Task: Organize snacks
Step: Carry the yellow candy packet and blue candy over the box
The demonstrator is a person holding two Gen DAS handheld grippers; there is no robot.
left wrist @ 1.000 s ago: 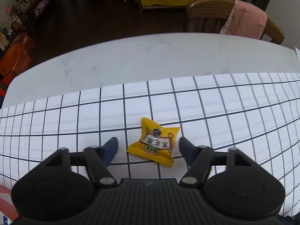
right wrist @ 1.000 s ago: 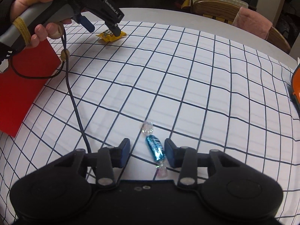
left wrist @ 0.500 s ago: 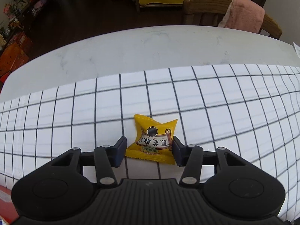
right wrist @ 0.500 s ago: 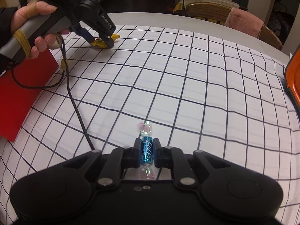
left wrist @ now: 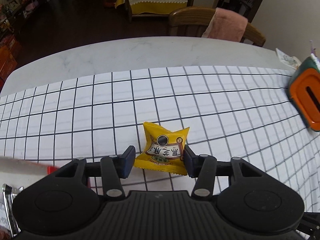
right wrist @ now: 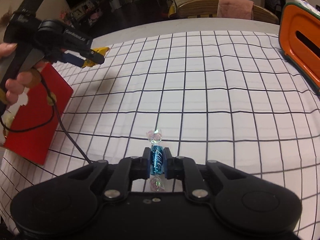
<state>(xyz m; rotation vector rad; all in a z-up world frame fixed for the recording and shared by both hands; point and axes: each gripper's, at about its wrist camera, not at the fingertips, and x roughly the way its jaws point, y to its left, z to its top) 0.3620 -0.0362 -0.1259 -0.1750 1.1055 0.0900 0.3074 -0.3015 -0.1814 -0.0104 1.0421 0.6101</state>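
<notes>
My left gripper (left wrist: 158,161) is shut on a yellow snack packet (left wrist: 164,152) and holds it above the checked tablecloth; in the right wrist view it (right wrist: 88,57) shows at the far left with the packet (right wrist: 100,52) between its fingers. My right gripper (right wrist: 157,163) is shut on a blue wrapped candy (right wrist: 156,161) with clear twisted ends, lifted off the cloth.
A red box (right wrist: 40,116) lies at the table's left edge, under the left hand. An orange and green container (right wrist: 302,38) stands at the right; it also shows in the left wrist view (left wrist: 306,98). A wooden chair with a pink towel (left wrist: 226,26) stands behind the table.
Both grippers closed on their snacks and lifted them off the cloth. The left one moved back toward the red box; the right one rose with the blue candy.
</notes>
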